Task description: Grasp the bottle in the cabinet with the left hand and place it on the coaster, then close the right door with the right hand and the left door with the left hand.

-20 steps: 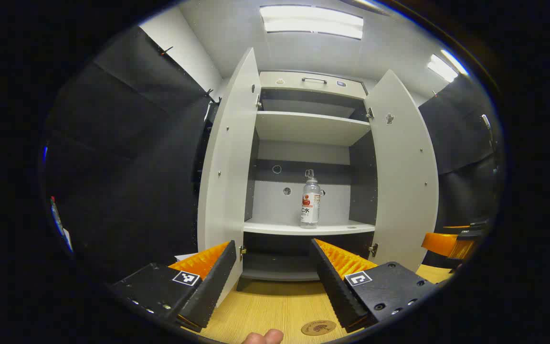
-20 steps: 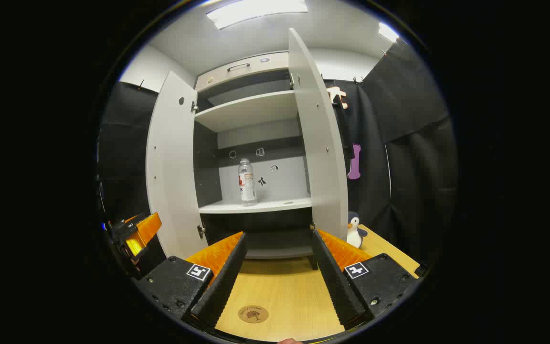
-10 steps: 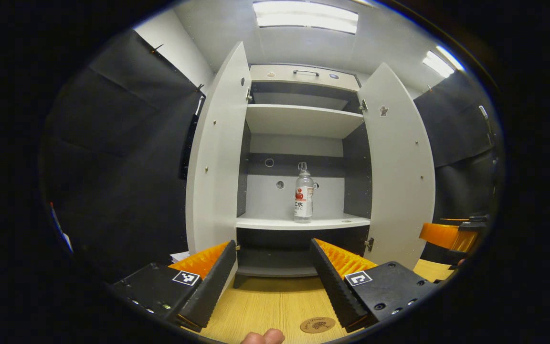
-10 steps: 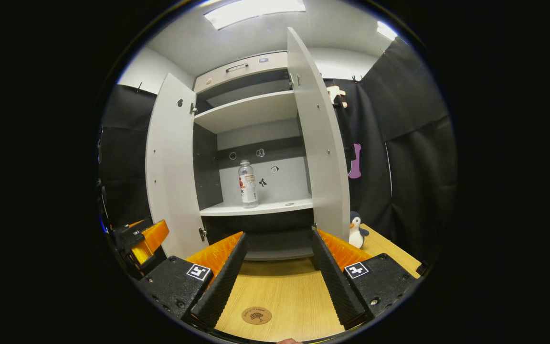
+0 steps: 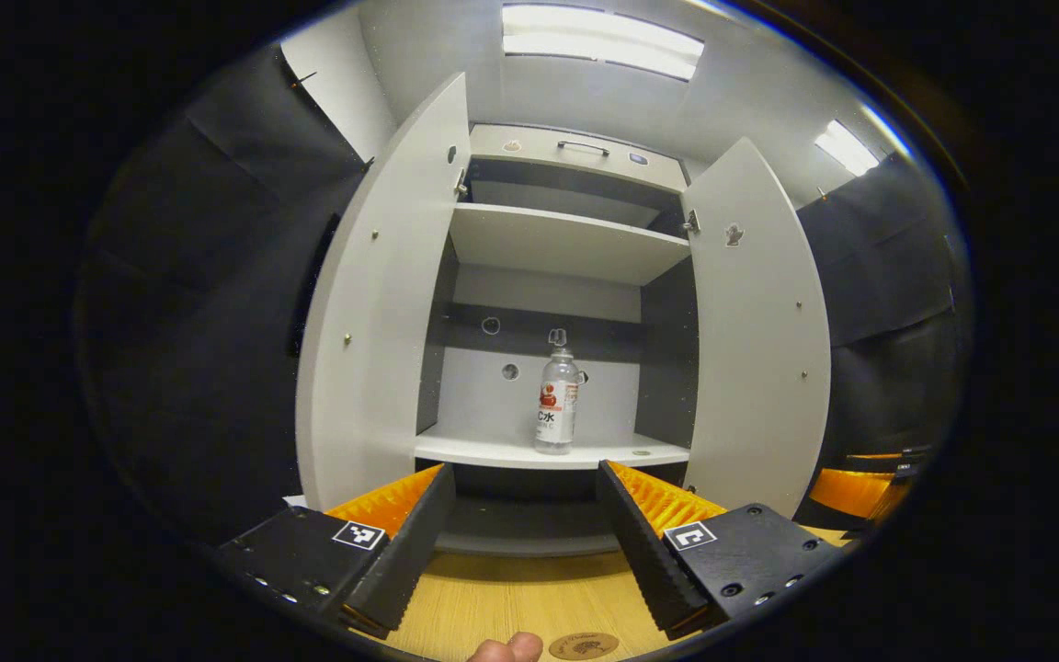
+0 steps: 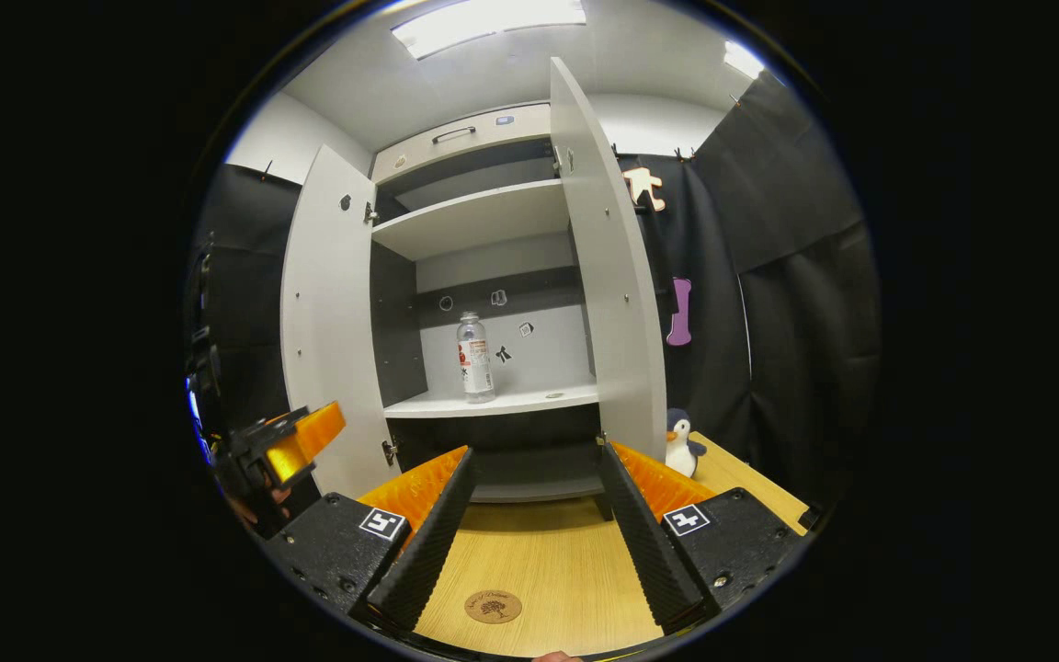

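Nothing of the task is done yet, as far as these views show. Starting at the left: your left gripper (image 5: 522, 515) has its jaws spread wide and empty, held near you over the table (image 5: 502, 598), aimed at the cabinet (image 5: 575, 152) but well short of it. The left door (image 5: 373, 303) stands fully open. The bottle (image 5: 556, 402) is upright on the lower shelf (image 5: 502, 450) inside the cabinet, well apart from either gripper, untouched. The coaster (image 6: 493, 606) lies bare on the table near you, in front of the cabinet. The right door (image 6: 608, 267) also stands fully open. Your right gripper (image 6: 534, 519) is likewise spread wide and holding nothing, low over the table, with the coaster showing between its fingers. A toy penguin (image 6: 679, 443) sits on the table at the far right, clear of the door's foot. Remaining, by my judgement: reach in and take the bottle with the left, set it on the coaster, then shut the right door and the left door in turn.
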Demonstrator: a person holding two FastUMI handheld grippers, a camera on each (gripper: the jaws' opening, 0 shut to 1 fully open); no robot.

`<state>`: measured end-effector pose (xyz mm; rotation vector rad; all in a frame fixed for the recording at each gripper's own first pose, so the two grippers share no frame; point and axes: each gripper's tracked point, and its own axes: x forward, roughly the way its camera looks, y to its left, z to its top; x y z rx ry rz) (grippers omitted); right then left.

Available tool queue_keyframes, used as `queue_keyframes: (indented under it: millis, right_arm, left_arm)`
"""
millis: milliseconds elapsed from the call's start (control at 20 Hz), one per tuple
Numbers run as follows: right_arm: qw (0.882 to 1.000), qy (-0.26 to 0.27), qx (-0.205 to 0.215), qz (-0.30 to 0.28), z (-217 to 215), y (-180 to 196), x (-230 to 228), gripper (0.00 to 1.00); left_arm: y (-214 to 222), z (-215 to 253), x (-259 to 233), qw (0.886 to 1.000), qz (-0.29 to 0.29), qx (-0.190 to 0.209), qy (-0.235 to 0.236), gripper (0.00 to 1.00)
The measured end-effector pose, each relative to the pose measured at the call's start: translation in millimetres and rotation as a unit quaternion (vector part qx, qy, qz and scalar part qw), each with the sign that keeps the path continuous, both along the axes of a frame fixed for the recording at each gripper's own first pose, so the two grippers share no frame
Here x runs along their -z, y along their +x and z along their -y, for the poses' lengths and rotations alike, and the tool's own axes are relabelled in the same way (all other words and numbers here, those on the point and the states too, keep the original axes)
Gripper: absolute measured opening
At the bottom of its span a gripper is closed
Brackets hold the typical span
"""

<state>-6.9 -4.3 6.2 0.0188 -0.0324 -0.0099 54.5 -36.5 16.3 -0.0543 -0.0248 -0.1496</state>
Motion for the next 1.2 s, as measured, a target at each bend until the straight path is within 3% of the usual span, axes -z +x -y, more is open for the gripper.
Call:
queue_keyframes:
  millis: [450, 500, 850, 1200]
  right_arm:
    - [0.999, 0.008, 0.038, 0.005, 15, -17, -7, 0.84]
    - [0.999, 0.007, 0.044, 0.005, 16, -17, -8, 0.84]
    - [0.995, -0.005, 0.098, 0.004, 46, -28, -11, 0.84]
    - [0.991, -0.001, 0.137, 0.008, 67, -20, -15, 0.84]
  left_arm:
    - [136, 52, -20, 0.998, 0.003, 0.057, 0.006, 0.99]
    - [153, 54, -20, 0.999, 0.004, 0.054, 0.008, 0.95]
    - [255, 75, 0, 0.997, -0.021, 0.059, 0.035, 0.95]
    - [312, 85, 20, 0.996, -0.047, 0.065, 0.027, 0.94]
